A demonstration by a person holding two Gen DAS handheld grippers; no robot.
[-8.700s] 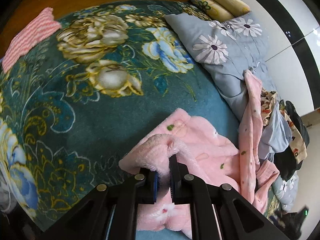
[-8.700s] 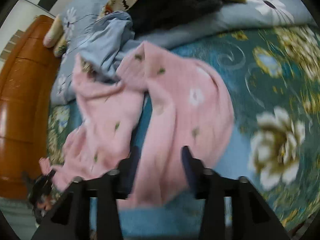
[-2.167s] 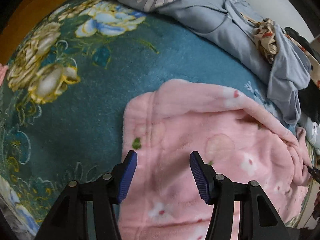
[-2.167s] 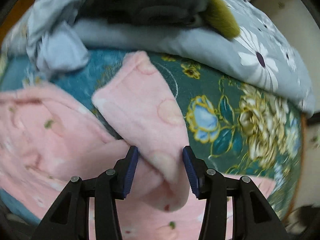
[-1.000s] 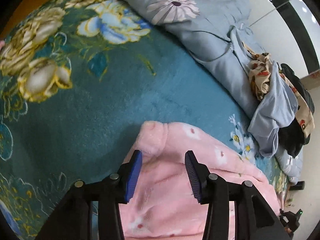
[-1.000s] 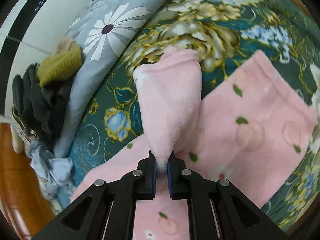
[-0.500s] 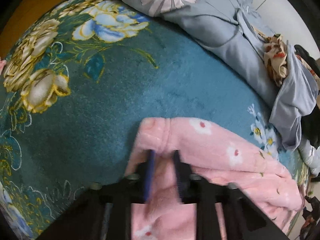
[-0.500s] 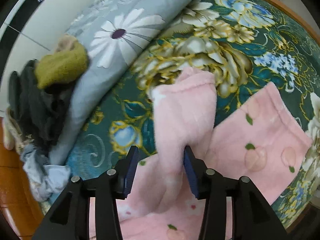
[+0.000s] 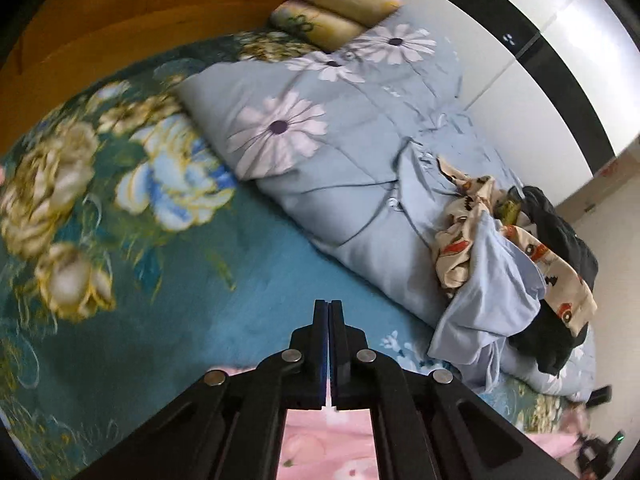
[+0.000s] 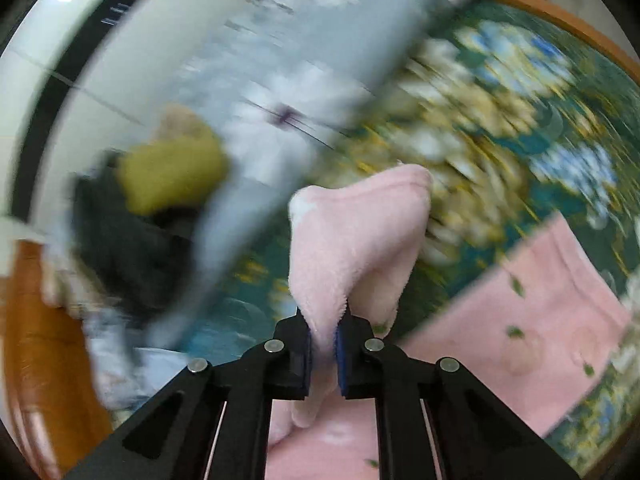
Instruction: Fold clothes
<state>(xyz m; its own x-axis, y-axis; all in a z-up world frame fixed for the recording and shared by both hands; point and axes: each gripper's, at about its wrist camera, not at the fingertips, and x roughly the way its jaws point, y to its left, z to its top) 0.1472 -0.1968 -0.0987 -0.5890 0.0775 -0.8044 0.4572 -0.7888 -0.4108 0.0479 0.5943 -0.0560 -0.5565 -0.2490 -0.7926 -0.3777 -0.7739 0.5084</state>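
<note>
The right gripper (image 10: 323, 344) pinched a pink fleece garment (image 10: 352, 248), its surroundings motion-blurred. The left gripper (image 9: 329, 354) was closed above that garment; any cloth between its fingers was hidden.

Left tongs (image 9: 329, 344) pressed together above pink fleece garment (image 9: 324, 444) on floral blanket (image 9: 132, 280).

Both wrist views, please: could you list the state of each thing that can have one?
left gripper: shut, nothing visible between its fingertips.
right gripper: shut on a raised fold of the pink garment.
pink garment: mostly flat on the bed, one flap lifted.
clothes pile: heaped, unfolded, on the quilt.
quilt: rumpled along the bed's far side.
pillows: stacked at the headboard.
</note>
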